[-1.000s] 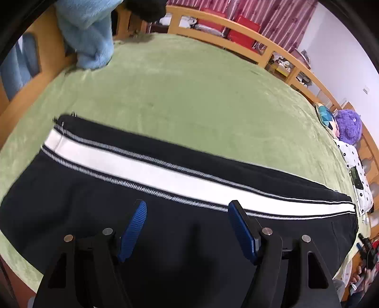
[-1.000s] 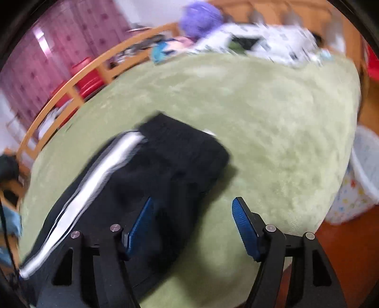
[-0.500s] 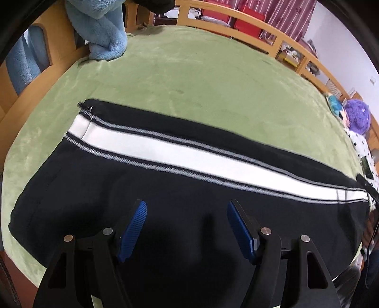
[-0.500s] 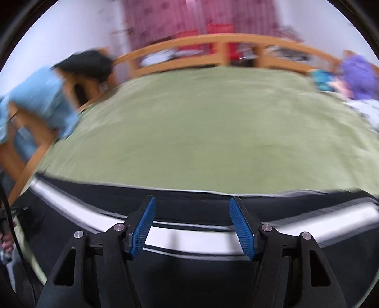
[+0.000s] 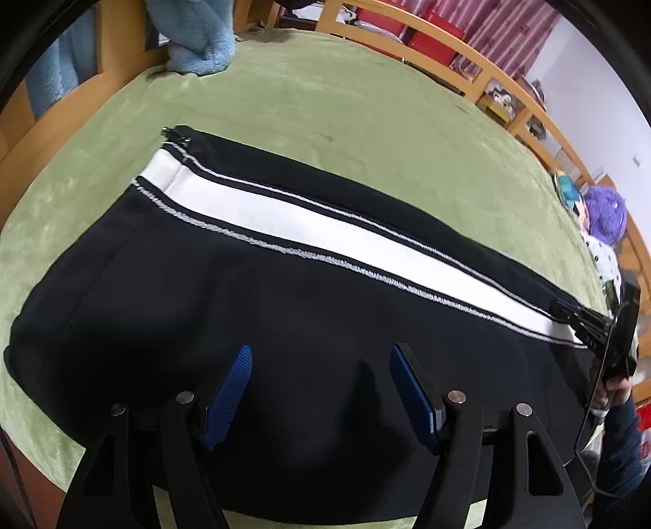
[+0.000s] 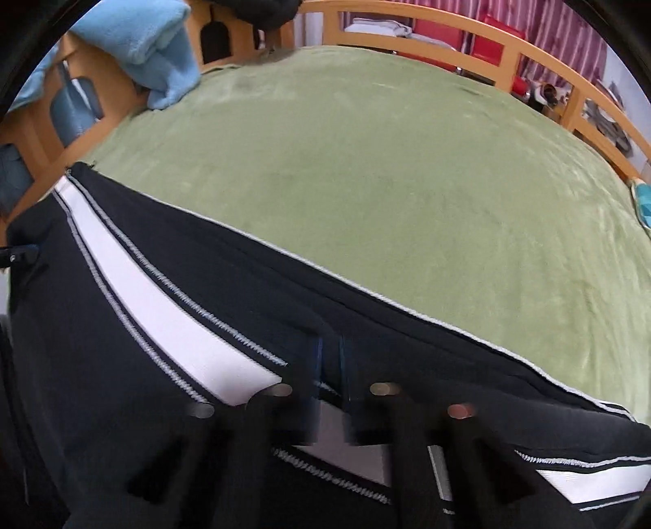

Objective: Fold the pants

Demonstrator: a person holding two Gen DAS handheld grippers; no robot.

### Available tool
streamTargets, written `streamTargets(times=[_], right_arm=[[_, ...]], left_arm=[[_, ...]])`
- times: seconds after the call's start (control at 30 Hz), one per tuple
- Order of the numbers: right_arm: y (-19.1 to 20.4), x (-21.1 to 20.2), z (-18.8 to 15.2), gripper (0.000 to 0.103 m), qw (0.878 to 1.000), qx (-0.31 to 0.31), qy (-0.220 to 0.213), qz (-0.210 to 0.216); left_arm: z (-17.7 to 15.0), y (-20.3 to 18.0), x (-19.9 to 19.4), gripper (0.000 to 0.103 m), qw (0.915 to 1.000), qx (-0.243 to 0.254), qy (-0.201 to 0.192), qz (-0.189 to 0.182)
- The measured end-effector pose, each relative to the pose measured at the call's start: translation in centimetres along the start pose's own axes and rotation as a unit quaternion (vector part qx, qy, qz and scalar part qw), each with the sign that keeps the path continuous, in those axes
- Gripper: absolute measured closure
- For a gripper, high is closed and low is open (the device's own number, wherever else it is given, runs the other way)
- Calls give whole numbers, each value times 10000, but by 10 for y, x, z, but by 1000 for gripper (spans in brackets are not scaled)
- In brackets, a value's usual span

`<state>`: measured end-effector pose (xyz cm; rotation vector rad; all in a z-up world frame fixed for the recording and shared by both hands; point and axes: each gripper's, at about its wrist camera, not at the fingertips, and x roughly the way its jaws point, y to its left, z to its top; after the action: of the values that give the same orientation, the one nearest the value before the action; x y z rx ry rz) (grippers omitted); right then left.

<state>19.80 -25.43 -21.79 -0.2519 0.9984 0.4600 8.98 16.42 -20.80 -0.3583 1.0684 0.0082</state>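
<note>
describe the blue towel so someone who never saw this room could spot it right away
Start at the big green blanket on the wooden bed. Look to its far corner, beyond the black pants, by the headboard rail. The towel hangs there, fluffy and light blue, the only soft blue thing at that end.

left tool (image 5: 320, 390): black frame | blue ribbed pads (image 5: 228, 390) | silver screws

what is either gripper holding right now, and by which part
The right gripper pinches the black track pants at the white side stripe. The left gripper is open, holding nothing.
</note>
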Motion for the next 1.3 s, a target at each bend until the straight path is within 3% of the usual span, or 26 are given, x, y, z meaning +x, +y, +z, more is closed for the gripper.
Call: streamTargets(times=[0.17,0.27,0.47,0.53,0.6,0.63,0.7,0.73,0.8,0.83,0.9,1.07,1.13,1.2,1.3], right_arm=[[-2,-41,8,97,9971,109,-746,-106],[-10,-41,25,97,9950,284,-946,-153],[-8,18,21,92,9990,326,-65,-294],[-11,10,19,85,9980,554,-184,-243],[-16,-10,16,67,9942,962,-424,-245],[-20,-27,9,63,9899,1241,-636,-249],[-23,-52,-4,59,9840,1524,-889,-239],[-23,-65,-14,58,9816,1625,-976,-248],[-22,-87,-36,56,9789,1743,-997,-384],[-23,-96,-49,56,9764,1848,-967,-556],[-23,-108,-70,56,9700,2057,-978,-848],[-29,-124,-112,56,9514,2640,-1055,-1181],[-31,-119,-119,56,9471,2833,-975,-1146],[-31,-106,-122,56,9478,2917,-746,-1049],[-25,-81,-122,56,9560,2590,-325,-1338]], left_arm=[[5,14,-15,35,9996,-120,-241,83],[15,24,-23,35,9986,-260,-432,133],[42,42,-24,35,9944,-505,-804,475],[57,48,-19,35,9920,-547,-925,660],[73,52,-7,34,9895,-551,-888,995],[84,56,4,35,9881,-562,-757,1215],[94,65,15,36,9879,-663,-801,1154],[100,70,20,39,9873,-762,-846,1104],[109,79,33,67,9848,-940,-751,1256],[112,80,42,69,9848,-863,-643,1367],[115,78,47,87,9884,-556,-583,1291],[120,88,24,87,9880,-652,-974,1006],[122,92,33,86,9894,-716,-806,974],[120,88,40,72,9886,-668,-594,1212],[111,80,20,67,9858,-504,-523,1514]])
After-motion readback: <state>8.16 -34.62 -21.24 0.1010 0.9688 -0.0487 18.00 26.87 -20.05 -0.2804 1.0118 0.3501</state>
